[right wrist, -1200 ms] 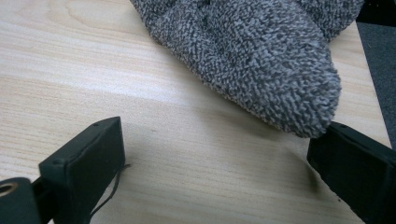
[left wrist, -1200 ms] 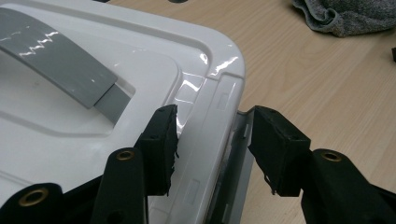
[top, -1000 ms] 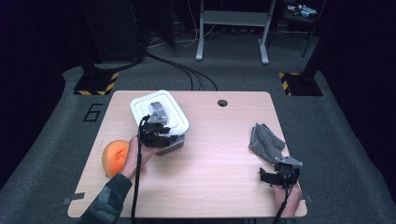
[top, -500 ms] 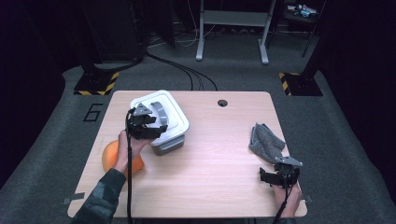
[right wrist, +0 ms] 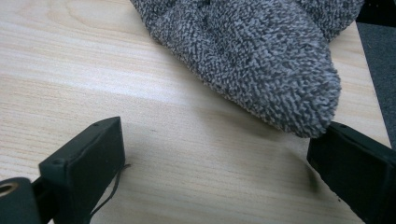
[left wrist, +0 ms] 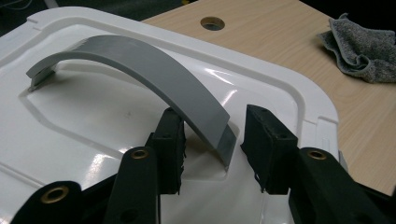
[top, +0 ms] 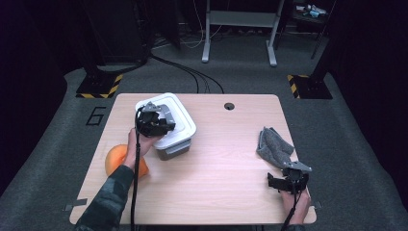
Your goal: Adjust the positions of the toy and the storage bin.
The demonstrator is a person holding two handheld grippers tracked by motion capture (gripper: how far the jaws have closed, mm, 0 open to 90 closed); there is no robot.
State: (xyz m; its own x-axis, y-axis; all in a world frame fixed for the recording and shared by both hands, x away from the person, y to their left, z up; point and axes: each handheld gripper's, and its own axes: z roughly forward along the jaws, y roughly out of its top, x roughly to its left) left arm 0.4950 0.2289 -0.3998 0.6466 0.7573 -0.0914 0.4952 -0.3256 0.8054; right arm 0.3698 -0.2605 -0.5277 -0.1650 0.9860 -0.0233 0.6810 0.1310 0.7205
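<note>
A white-lidded grey box (top: 182,129) stands at the table's left middle. My left gripper (top: 155,123) hovers over its lid (left wrist: 93,116), its jaws astride the near end of the arched grey handle (left wrist: 154,74). The jaws have just been closing, and a small gap still shows beside the handle, so the left gripper (left wrist: 212,140) is open. An orange ball (top: 114,157) lies left of the box, half behind the forearm. Near the front right edge my right gripper (top: 287,179) rests open, and its jaws (right wrist: 224,154) stand wide in front of a grey cloth (right wrist: 252,56).
The grey cloth (top: 274,144) lies crumpled near the table's right edge. A round cable hole (top: 229,106) sits at the back middle of the wooden table (top: 226,163). Dark floor, cables and a stand's legs (top: 238,45) lie beyond the table.
My left gripper has moved from the box's near side to the left and farther onto the lid, over the handle. The right gripper and the cloth have stayed put.
</note>
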